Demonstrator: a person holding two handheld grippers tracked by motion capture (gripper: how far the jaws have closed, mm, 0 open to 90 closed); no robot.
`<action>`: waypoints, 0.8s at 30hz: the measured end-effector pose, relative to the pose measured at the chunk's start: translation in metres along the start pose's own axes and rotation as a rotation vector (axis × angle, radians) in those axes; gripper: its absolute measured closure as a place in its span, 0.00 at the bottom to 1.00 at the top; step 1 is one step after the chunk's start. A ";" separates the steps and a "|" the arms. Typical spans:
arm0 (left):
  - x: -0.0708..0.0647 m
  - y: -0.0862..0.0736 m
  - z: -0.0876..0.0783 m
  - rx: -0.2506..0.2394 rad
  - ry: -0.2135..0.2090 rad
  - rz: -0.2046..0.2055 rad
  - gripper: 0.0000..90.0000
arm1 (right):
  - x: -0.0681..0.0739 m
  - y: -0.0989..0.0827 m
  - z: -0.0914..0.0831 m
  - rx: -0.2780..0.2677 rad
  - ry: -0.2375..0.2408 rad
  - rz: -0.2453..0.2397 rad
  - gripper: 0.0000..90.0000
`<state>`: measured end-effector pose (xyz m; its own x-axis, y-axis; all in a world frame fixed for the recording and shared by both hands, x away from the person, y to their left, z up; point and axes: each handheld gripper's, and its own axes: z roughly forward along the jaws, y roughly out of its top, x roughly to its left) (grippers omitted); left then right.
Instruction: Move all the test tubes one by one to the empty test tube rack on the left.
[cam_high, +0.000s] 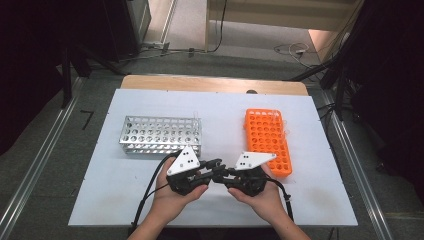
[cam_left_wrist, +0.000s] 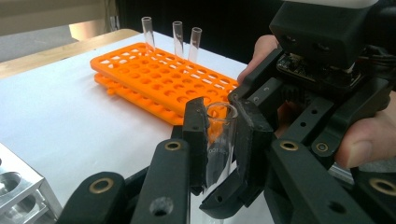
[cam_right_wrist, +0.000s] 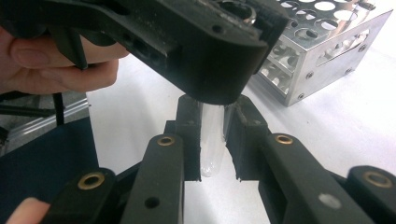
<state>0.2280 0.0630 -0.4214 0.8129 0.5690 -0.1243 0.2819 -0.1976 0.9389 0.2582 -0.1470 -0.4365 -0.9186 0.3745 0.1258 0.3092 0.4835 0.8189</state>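
Mid-handover: left gripper (cam_high: 214, 164) and right gripper (cam_high: 220, 173) both clamp one test tube (cam_left_wrist: 218, 144); three tubes (cam_left_wrist: 173, 38) stand in orange rack (cam_high: 268, 140); metal rack (cam_high: 161, 134) looks nearly empty; racking this tube remains.

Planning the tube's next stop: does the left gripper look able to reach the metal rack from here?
Probably yes: the left gripper sits just in front of the metal rack, bare table between, though both grippers clamp the test tube.

No text, label, brand, number or sign can be read anywhere.
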 end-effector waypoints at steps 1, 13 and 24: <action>0.001 0.000 0.000 -0.003 -0.002 -0.005 0.84 | 0.000 0.000 0.000 0.000 0.000 0.000 0.81; 0.019 0.008 -0.013 -0.036 0.054 -0.042 0.84 | -0.012 -0.003 -0.018 -0.067 -0.018 0.002 0.53; 0.043 0.021 -0.023 -0.067 0.111 -0.058 0.84 | -0.032 -0.015 -0.045 -0.133 -0.108 0.053 0.03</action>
<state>0.2568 0.1016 -0.3991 0.7338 0.6635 -0.1462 0.2889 -0.1099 0.9510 0.2715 -0.2019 -0.4273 -0.8680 0.4827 0.1161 0.3150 0.3547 0.8803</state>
